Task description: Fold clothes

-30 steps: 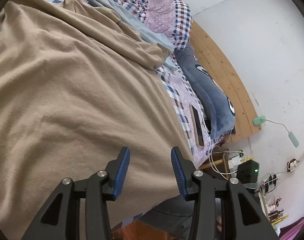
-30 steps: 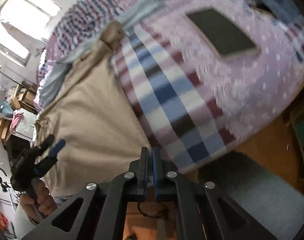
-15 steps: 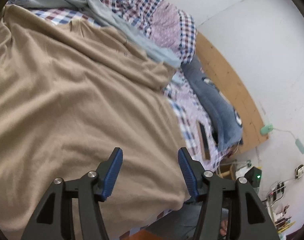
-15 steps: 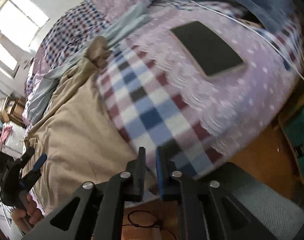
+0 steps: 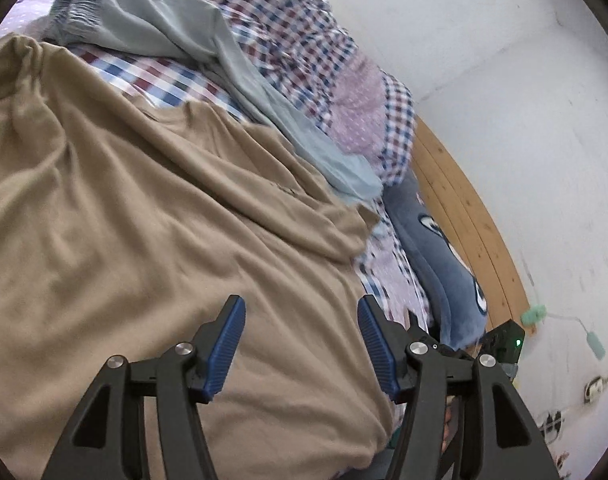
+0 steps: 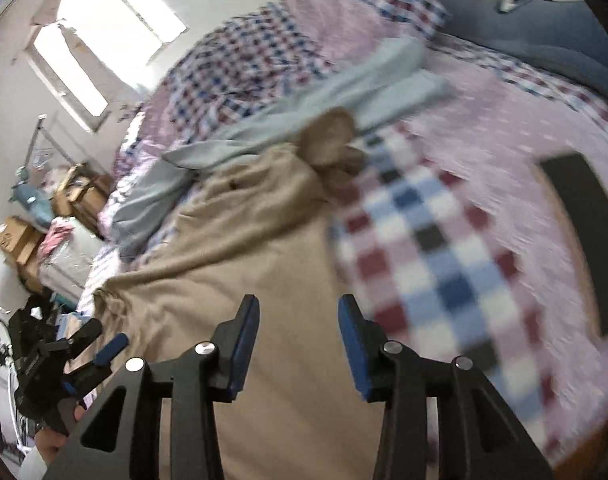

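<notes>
Both tongs (image 5: 300, 320) (image 6: 298, 320) gape above the flat tan shirt (image 5: 144, 240).

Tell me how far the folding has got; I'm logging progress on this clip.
Barely started. Done: the tan shirt is spread over the bed, though no fold shows and one sleeve is still bunched. In hand: nothing; the left hand-held gripper and right hand-held gripper are both open above the shirt's lower part. Left: every fold, plus the unfolded grey-green trousers beyond.

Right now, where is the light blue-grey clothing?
In the left wrist view the light blue-grey garment lies at the top, on the checked bedding just beyond the tan shirt, trailing toward the blue plush pillow.
</notes>
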